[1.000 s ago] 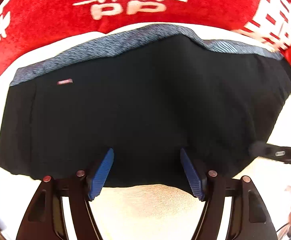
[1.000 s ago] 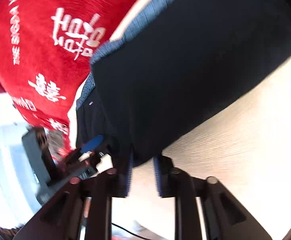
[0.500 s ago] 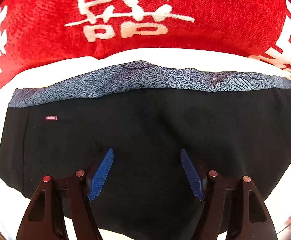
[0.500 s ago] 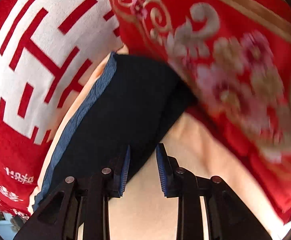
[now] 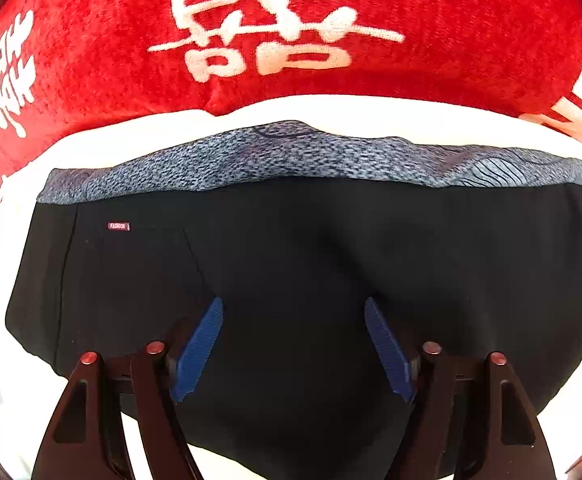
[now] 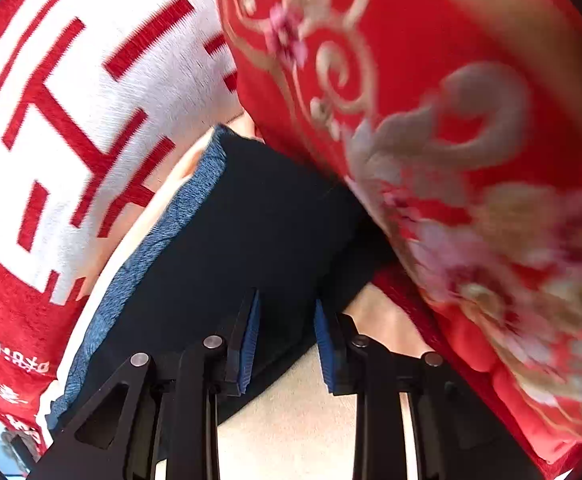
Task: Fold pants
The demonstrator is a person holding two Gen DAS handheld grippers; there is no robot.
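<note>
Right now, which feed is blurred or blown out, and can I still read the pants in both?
Left wrist view: sharp, the pants clear, the pale sheet overexposed. Right wrist view: motion blur smears the floral red cloth; the pants' grey waistband stays readable.

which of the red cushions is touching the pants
The embroidered cushion with gold scrolls and pink flowers: in the right wrist view its edge presses onto the pants. The cushion with white characters sits apart, pale bedding showing between.

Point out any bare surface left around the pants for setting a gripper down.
Bare cream strip between waistband and red blanket; another patch beside the pants at the right gripper. Crowded where the floral cushion overlaps the pants.
</note>
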